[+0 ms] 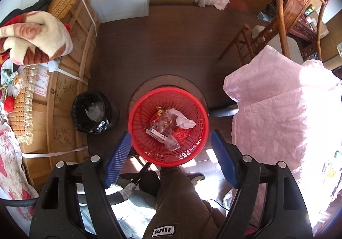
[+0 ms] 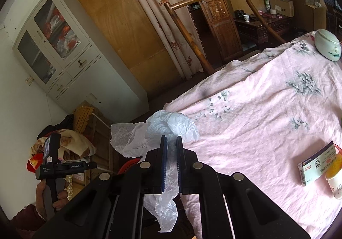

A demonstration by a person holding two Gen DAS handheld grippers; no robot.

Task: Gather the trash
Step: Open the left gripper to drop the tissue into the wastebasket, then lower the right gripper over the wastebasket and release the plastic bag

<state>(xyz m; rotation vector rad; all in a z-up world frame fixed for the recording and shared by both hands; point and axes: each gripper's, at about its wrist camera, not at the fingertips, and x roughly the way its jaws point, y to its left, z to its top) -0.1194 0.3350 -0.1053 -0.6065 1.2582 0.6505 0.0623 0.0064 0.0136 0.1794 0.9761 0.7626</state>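
A: Status of the collection?

B: Partly done, by my reading. The red basket [image 1: 168,125] sits on the floor just off the bed's edge and already holds wrappers, a clear plastic scrap and some orange bits. The left tongs [image 1: 171,153] hang directly above it, pointing almost straight down, blue pads spread wide with nothing between them.

A: And the right?

B: The right tongs [image 2: 171,149] are pressed together on a crumpled white plastic bag [image 2: 166,130], pinched at its middle; the loose tail hangs below the pads. It is held in the air over the near-left corner of the bed [image 2: 256,115], not yet over the basket.

A: Remaining?

B: That bag must still go in. On the pink sheet near the right edge lie a printed packet [image 2: 316,164] and a small cup [image 2: 335,179]; a white bowl [image 2: 328,44] rests at the far corner. Whether those count as trash I cannot tell.

A: Other bin?

B: A black-lined bin [image 1: 92,115] stands beside the basket.
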